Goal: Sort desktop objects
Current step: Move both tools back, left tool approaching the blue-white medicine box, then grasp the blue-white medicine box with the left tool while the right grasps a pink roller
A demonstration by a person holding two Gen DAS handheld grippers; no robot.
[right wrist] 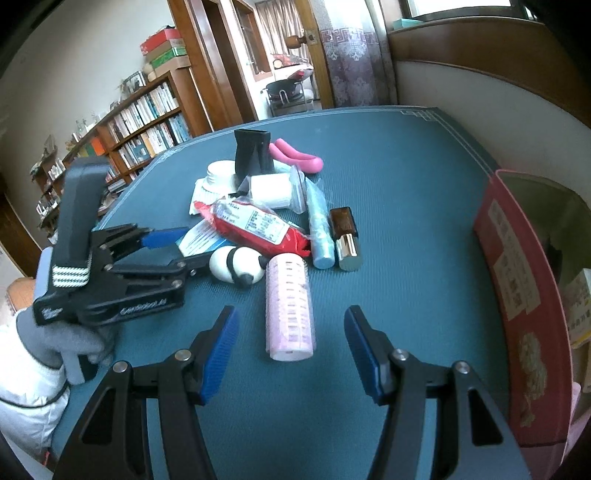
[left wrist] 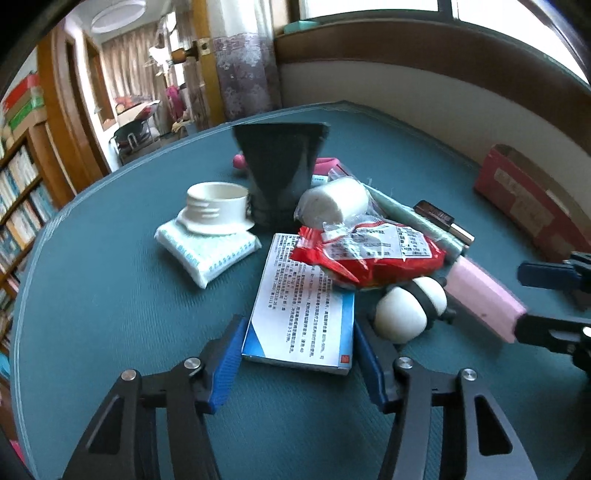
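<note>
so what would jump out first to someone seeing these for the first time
Probably the heap of small objects in the middle of the teal table, topped by a bright red snack packet with a tall black funnel-shaped piece behind it. Next, the left gripper straddling the near end of a blue-and-white box at the front of the heap. The pink cylinder lies just ahead of the open right gripper.

A teal-covered table point(right wrist: 406, 177) fills the middle. At ten o'clock stands a wooden bookcase point(right wrist: 147, 122) packed with books, with coloured boxes point(right wrist: 164, 50) stacked on top. At twelve o'clock an open wooden doorway point(right wrist: 236, 59) leads to a curtained room. At one o'clock a bright window point(left wrist: 369, 7) sits above a brown-and-white wall point(left wrist: 424, 77); a round ceiling lamp point(left wrist: 118, 14) hangs at eleven.
</note>
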